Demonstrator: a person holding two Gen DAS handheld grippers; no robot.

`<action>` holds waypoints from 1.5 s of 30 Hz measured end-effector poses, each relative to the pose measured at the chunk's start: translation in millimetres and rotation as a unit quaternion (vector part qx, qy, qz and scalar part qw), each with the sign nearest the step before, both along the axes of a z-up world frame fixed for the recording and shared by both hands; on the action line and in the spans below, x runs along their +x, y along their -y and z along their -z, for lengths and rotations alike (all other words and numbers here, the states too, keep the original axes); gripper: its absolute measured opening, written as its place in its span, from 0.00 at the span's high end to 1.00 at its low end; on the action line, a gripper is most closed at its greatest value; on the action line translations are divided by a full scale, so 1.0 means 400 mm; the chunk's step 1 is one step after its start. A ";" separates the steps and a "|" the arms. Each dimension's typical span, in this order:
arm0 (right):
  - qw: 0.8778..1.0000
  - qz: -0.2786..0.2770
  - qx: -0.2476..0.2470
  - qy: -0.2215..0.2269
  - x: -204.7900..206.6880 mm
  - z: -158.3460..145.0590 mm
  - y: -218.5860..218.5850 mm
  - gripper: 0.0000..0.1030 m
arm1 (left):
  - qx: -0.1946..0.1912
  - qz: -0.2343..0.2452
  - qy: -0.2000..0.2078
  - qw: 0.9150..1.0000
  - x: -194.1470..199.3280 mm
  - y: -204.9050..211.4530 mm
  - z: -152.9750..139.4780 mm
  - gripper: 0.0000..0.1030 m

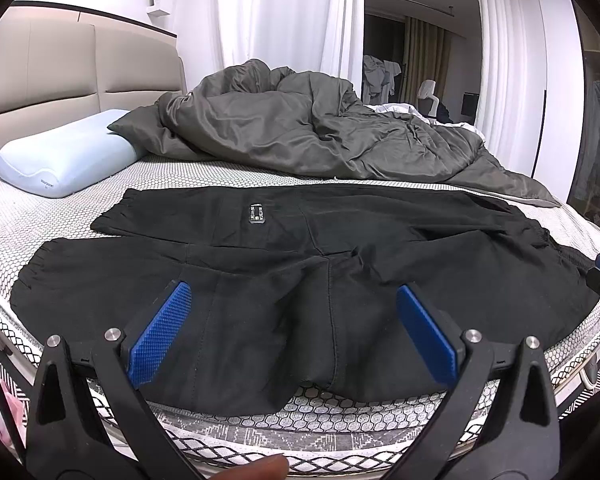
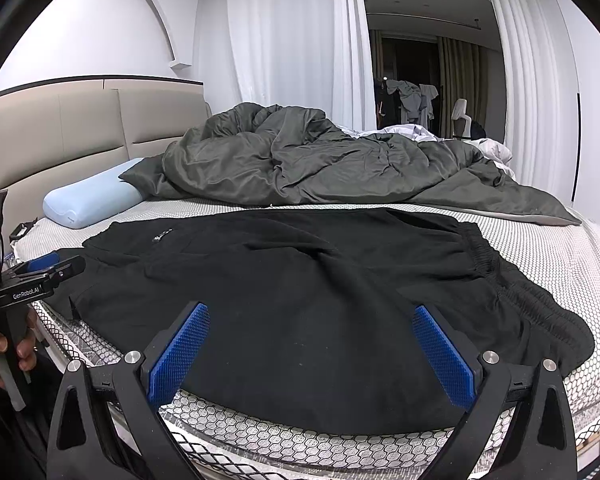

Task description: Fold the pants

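Left wrist: black pants (image 1: 300,280) spread flat (on bed); both hand-held grippers (image 1: 294,332) (image 2: 310,350) released.

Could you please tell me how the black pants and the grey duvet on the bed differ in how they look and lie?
The black pants are spread nearly flat along the near edge of the mattress; the grey duvet is bunched in a crumpled heap further back. The pants are matte black with a small label and a gathered elastic waistband; the duvet is plain, with a slight sheen. The duvet covers one end of the blue pillow; the pants touch no pillow. Both rest on the mattress.
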State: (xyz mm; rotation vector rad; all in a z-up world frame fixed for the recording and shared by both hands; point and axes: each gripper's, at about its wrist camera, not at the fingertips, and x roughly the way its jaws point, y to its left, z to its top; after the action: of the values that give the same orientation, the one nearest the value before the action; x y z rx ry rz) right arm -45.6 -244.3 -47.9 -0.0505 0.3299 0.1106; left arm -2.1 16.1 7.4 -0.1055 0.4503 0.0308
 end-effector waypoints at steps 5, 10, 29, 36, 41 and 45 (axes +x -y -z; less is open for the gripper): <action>1.000 0.000 0.000 0.000 -0.001 -0.001 -0.002 0.00 | 0.001 0.000 0.001 1.000 -0.001 0.000 0.000 0.01; 1.000 0.000 -0.001 0.000 -0.001 -0.001 -0.002 0.00 | 0.001 0.000 0.001 1.000 -0.001 0.000 -0.003 0.01; 1.000 -0.003 -0.004 -0.001 -0.002 -0.003 -0.006 0.00 | 0.002 0.001 0.003 1.000 -0.004 -0.002 -0.011 0.01; 1.000 -0.004 -0.006 -0.001 -0.002 -0.003 -0.009 0.00 | 0.002 0.001 0.004 1.000 -0.005 -0.002 -0.012 0.01; 1.000 -0.005 -0.007 -0.001 -0.002 -0.003 -0.012 0.00 | 0.002 0.001 0.004 1.000 -0.005 -0.002 -0.011 0.01; 1.000 -0.005 -0.008 -0.001 -0.003 -0.002 -0.015 0.00 | 0.003 0.001 0.004 1.000 -0.005 -0.001 -0.011 0.01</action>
State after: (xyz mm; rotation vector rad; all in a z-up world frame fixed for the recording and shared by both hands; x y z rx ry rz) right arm -46.9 -238.2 -47.0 -0.0682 0.3331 0.1177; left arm -4.1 16.6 11.9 -0.1001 0.4427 0.0291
